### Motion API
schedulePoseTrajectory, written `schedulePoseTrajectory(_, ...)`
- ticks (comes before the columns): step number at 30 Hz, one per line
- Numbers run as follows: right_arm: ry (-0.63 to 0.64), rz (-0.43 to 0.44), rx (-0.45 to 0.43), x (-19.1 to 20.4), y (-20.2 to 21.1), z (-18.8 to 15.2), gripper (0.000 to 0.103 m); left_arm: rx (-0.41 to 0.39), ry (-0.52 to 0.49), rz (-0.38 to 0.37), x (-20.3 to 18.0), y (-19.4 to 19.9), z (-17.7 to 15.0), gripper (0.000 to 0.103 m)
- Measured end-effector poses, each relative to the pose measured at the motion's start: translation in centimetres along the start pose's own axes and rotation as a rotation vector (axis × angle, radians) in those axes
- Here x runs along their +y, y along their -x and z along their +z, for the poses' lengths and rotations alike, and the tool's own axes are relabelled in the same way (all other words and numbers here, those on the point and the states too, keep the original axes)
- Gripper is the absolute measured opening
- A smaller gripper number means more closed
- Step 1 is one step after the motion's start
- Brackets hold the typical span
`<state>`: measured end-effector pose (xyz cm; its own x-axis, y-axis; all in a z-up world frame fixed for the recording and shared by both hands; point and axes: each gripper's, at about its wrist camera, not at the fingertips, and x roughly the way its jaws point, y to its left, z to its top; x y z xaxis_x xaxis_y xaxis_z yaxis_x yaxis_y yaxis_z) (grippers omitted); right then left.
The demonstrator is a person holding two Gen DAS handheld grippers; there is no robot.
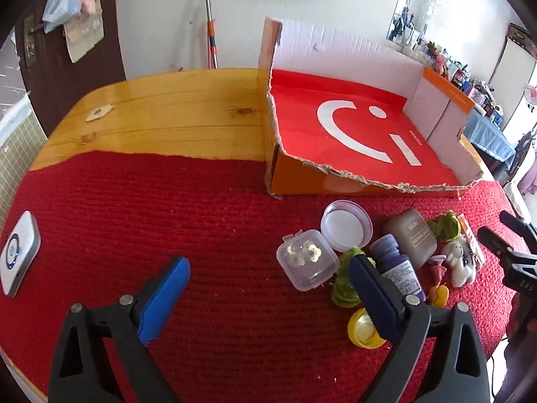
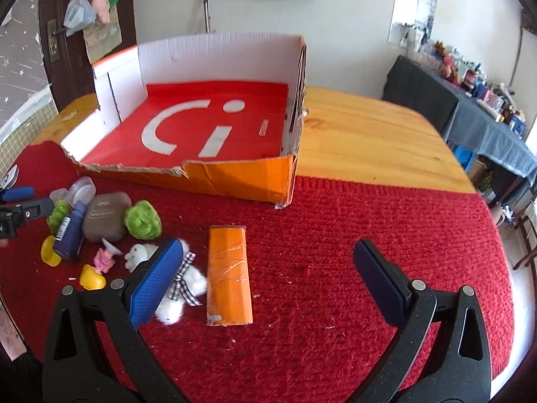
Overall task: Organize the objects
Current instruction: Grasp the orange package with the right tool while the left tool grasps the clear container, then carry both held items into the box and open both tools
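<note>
Left tool (image 1: 268, 278) finger hides part of purple bottle (image 1: 397, 265).

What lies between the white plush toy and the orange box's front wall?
In the right wrist view, only bare red mat lies between the white plush toy and the orange box; the green pompom sits leftward.

One cardboard box (image 2: 235, 178) sits on one bench (image 2: 369, 134) under one red mat (image 2: 335, 235). Beside it lie two green fuzzy toys (image 2: 142, 220) (image 2: 58, 213), one white plush bear (image 2: 178, 288), one orange packet (image 2: 229, 277), one purple bottle (image 1: 397, 267), one grey case (image 1: 411, 236), one clear square container (image 1: 307, 258), one round lidded jar (image 1: 345, 225), and one yellow cap (image 1: 364, 329).
</note>
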<state>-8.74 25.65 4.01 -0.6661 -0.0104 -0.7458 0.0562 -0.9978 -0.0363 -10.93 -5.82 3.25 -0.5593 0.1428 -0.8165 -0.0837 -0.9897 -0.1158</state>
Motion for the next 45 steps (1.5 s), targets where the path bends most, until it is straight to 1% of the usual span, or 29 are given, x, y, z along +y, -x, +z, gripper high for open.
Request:
schedulePoseTrajectory(6,0.001,0.036,0.066,-0.4,-1.3,-0.3,0.103,0.015,-0.028,0.010,0.1,-0.6,0.5,0.098)
schedulePoseTrajectory(12,-0.002,0.051,0.097,-0.8,-1.8,-0.3,0.103,0.052,-0.107,0.030,0.5,-1.3,1.2,0.098)
schedulePoseTrajectory(15,0.003,0.048,0.107,-1.0,-1.8,-0.5,0.103,0.066,-0.167,0.097,0.5,-1.9,1.0,0.097)
schedulePoseTrajectory(17,0.000,0.052,0.104,-1.2,-1.7,-0.8,0.103,0.062,-0.167,0.089,0.8,-2.0,0.9,0.097)
schedulePoseTrajectory(19,-0.002,0.057,0.100,-1.2,-1.7,-0.9,0.103,0.058,-0.159,0.063,0.8,-2.1,1.0,0.091)
schedulePoseTrajectory(20,-0.004,0.059,0.095,-1.3,-1.6,-1.1,0.101,0.056,-0.158,0.052,0.8,-2.1,1.0,0.089)
schedulePoseTrajectory(21,-0.007,0.064,0.090,-1.3,-1.6,-1.1,0.098,0.050,-0.159,0.043,0.7,-2.1,1.0,0.086)
schedulePoseTrajectory(23,-0.014,0.090,0.090,-1.2,-1.6,-1.3,0.080,0.034,-0.167,0.025,0.3,-2.1,0.9,0.080)
schedulePoseTrajectory(24,-0.008,0.080,0.086,-1.1,-1.7,-1.3,0.077,0.025,-0.172,0.014,0.2,-2.0,0.8,0.075)
schedulePoseTrajectory(26,0.019,0.071,0.073,-0.7,-1.6,-1.5,0.061,0.009,-0.171,-0.005,0.0,-1.9,0.7,0.067)
schedulePoseTrajectory(27,0.023,0.084,0.063,-0.6,-1.4,-1.6,0.056,-0.003,-0.168,-0.014,0.0,-1.8,0.6,0.059)
schedulePoseTrajectory(28,0.024,0.085,0.054,-0.6,-1.2,-1.6,0.042,-0.012,-0.166,-0.020,0.0,-1.7,0.5,0.047)
schedulePoseTrajectory(29,0.026,0.092,0.044,-0.6,-1.0,-1.8,0.028,-0.019,-0.162,-0.027,0.0,-1.5,0.5,0.042)
schedulePoseTrajectory(35,0.009,0.121,0.008,-0.7,-0.3,-2.0,0.027,-0.052,-0.124,-0.064,0.0,-0.2,-0.1,0.042)
schedulePoseTrajectory(39,-0.015,0.127,-0.040,-1.0,1.2,-1.5,0.027,-0.094,-0.141,-0.076,-0.6,1.7,-0.3,0.042)
schedulePoseTrajectory(45,-0.010,0.134,-0.062,-0.7,2.4,-1.2,0.027,-0.141,-0.152,-0.092,-1.3,3.7,-0.1,0.042)
